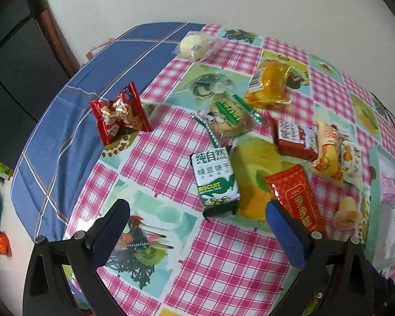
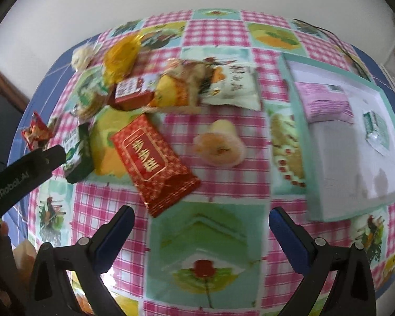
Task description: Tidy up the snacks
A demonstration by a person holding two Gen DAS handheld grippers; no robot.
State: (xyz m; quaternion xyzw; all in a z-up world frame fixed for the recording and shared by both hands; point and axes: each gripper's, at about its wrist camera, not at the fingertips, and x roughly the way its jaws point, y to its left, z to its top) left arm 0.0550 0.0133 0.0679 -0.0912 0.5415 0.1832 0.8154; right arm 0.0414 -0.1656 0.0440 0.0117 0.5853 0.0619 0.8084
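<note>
Both the left gripper (image 1: 197, 208) and the right gripper (image 2: 201, 217) hang empty, jaws apart, over loose snacks; this looks like picking the next item. The box (image 2: 316, 205), at the right, already holds a pink packet (image 2: 324, 102). The green biscuit pack (image 1: 216, 179) lies nearest the left jaws: lower, straddle, close
</note>
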